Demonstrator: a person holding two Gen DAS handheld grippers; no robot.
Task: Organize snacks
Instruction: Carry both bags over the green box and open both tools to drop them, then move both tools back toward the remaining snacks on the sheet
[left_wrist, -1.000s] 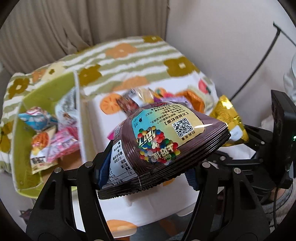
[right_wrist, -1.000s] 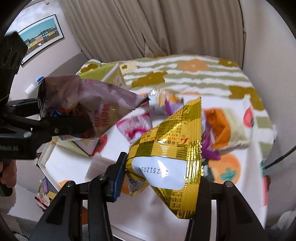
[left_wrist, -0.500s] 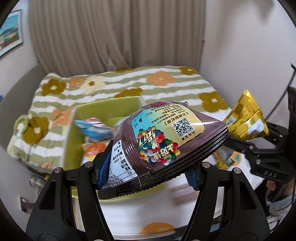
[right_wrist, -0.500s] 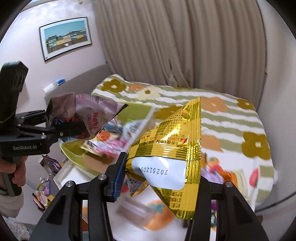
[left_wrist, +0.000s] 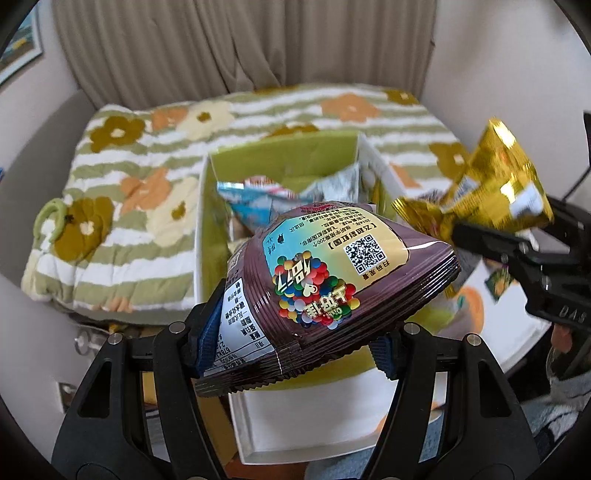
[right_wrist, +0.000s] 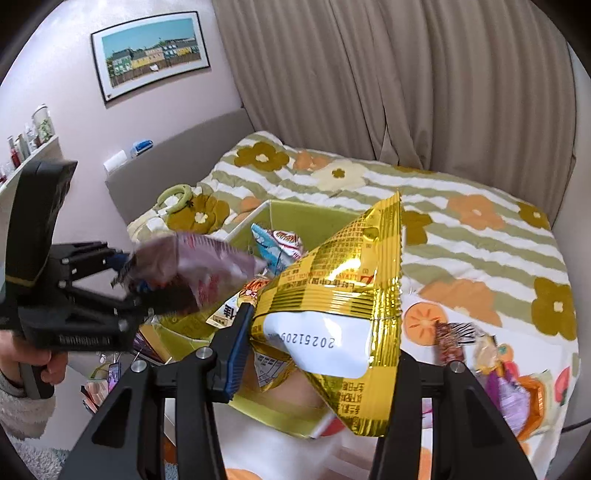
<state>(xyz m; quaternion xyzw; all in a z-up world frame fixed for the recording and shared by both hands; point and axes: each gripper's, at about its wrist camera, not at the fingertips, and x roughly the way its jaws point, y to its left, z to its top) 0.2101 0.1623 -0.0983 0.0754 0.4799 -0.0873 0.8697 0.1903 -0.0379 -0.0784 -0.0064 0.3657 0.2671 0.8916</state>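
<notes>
My left gripper (left_wrist: 295, 332) clamps the brown candy pouch (left_wrist: 332, 280); my right gripper (right_wrist: 317, 354) clamps the gold foil packet (right_wrist: 343, 306). The green snack box (left_wrist: 280, 155) lies at twelve o'clock, nearer my left.

Soft, even daylight; strong fisheye bending at dark edges, glare on the gold packet (right_wrist: 343, 295).

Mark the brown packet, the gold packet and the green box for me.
brown packet (left_wrist: 332, 273), left wrist view, on its printed face.
gold packet (right_wrist: 332, 295), right wrist view, on its foil front.
green box (left_wrist: 284, 155), left wrist view, on its far inner wall.
</notes>
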